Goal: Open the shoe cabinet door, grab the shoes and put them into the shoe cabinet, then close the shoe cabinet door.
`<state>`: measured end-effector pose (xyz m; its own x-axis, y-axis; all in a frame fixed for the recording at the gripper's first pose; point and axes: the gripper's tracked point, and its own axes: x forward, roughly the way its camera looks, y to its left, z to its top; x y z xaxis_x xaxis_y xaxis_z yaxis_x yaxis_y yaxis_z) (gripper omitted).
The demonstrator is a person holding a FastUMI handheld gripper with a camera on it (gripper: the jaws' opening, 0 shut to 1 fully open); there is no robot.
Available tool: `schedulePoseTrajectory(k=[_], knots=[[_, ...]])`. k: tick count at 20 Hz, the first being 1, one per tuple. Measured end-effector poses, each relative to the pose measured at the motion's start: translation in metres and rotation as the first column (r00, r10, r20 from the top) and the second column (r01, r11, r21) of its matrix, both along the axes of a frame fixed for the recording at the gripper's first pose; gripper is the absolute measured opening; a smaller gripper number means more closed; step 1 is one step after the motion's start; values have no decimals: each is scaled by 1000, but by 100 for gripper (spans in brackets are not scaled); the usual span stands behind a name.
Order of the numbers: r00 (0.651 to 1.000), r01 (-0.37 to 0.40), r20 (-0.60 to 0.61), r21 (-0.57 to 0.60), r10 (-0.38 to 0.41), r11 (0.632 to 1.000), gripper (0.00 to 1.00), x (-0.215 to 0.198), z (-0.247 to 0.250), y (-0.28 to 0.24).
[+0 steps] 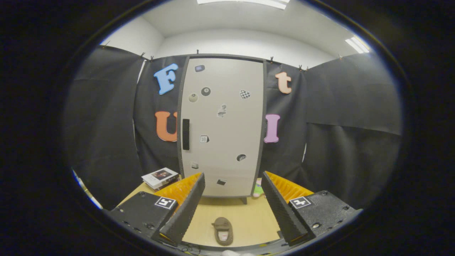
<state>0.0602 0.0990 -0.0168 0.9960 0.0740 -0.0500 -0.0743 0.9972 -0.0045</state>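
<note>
A tall shoe cabinet [222,128] with a pale door and dark frame stands at the back of the wooden table, its door shut. A black vertical handle [185,134] sits on the door's left edge, and several small stickers dot the door. One brown slipper [223,231] lies on the table between my fingers, toe pointing toward the cabinet. My gripper [233,192] is open, held well back from the cabinet, with nothing between the fingers.
A small stack of books [160,177] lies on the table [249,217] left of the cabinet's foot. Something small, green and pink [258,190], sits by the cabinet's right foot. Black cloth walls close the booth on both sides.
</note>
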Motion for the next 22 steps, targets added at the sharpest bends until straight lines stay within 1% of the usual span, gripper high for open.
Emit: schedulePoseTrajectory(k=[4, 9, 11, 16, 18, 22], knots=[[997, -71, -4, 15, 71, 997, 100, 39, 1, 40], [989, -145, -1, 46, 145, 988, 100, 103, 8, 87], [984, -175, -24, 71, 177, 982, 100, 130, 6, 104], [972, -228, -41, 43, 230, 973, 100, 200, 11, 134], [964, -258, -48, 54, 261, 965, 100, 224, 13, 150], [956, -288, -41, 46, 290, 956, 100, 264, 20, 175]])
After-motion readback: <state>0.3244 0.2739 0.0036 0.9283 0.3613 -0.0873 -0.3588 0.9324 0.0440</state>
